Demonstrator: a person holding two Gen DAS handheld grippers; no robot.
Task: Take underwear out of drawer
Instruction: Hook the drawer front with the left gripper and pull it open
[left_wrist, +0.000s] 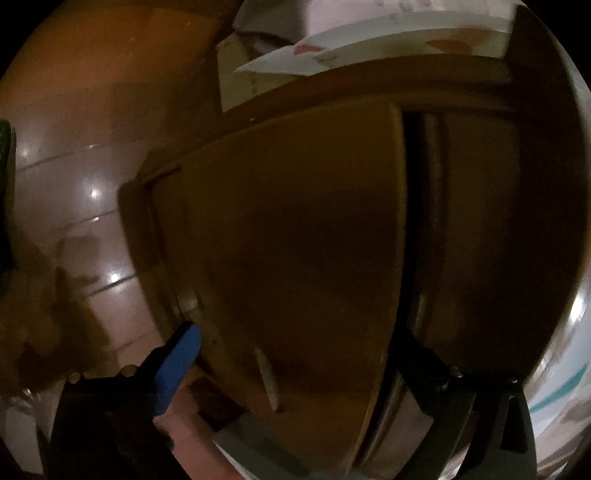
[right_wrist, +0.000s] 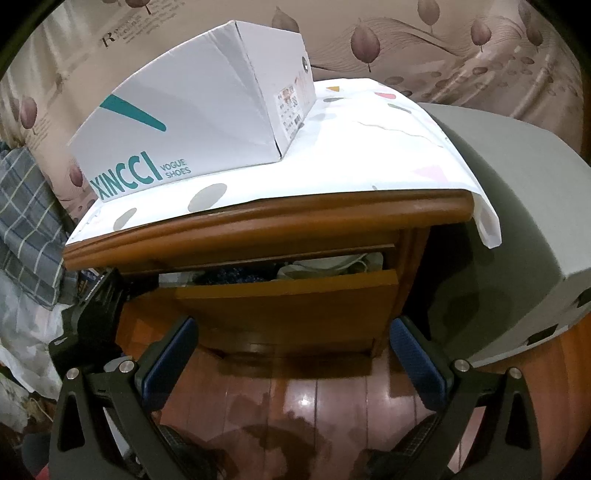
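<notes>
The drawer (right_wrist: 284, 302) stands slightly open, soft cloth (right_wrist: 325, 264) inside: light, limp, best pinched at a fold. Left gripper (left_wrist: 295, 354) gapes wide around the drawer front; right gripper (right_wrist: 291, 354) open, empty.

Box: white cardboard shoe box (right_wrist: 192, 122) with teal lettering, on the cloth
Cloth: white spotted cover (right_wrist: 369, 155) over the cabinet top
Floor: glossy reddish wooden boards (right_wrist: 317, 402)
Left: blue checked fabric (right_wrist: 26, 221)
</notes>
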